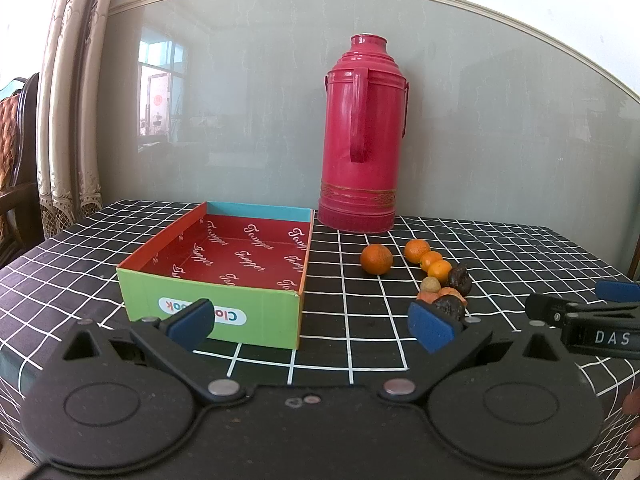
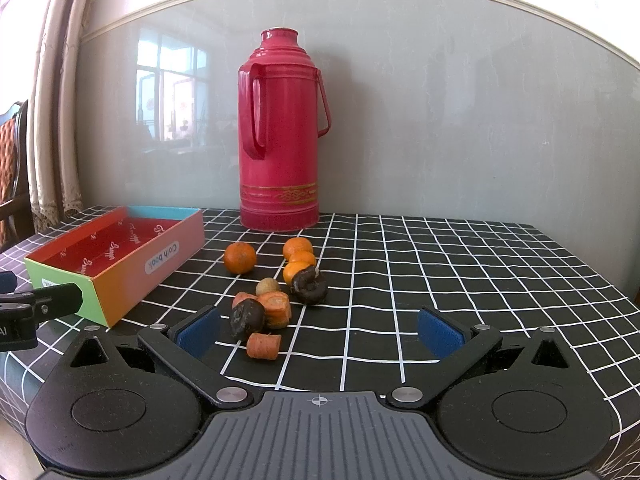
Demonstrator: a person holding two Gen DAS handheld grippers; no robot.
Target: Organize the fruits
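Observation:
An empty open cardboard box (image 1: 224,256) with a red inside and green front wall stands on the checked tablecloth; it also shows at the left of the right wrist view (image 2: 120,252). Right of it lies a lone orange (image 1: 376,259) (image 2: 239,257), a row of three small oranges (image 1: 430,261) (image 2: 298,258), a small yellowish fruit (image 2: 267,286), two dark ring-shaped pieces (image 2: 308,285) (image 2: 247,317) and orange carrot-like chunks (image 2: 263,345). My left gripper (image 1: 308,326) is open and empty, near the box's front corner. My right gripper (image 2: 320,334) is open and empty, just short of the pile.
A tall red thermos (image 1: 362,136) (image 2: 280,128) stands at the back against the grey wall. Curtains and a wooden chair (image 1: 16,152) are at the far left. The right gripper's finger shows in the left wrist view (image 1: 580,312), right of the pile.

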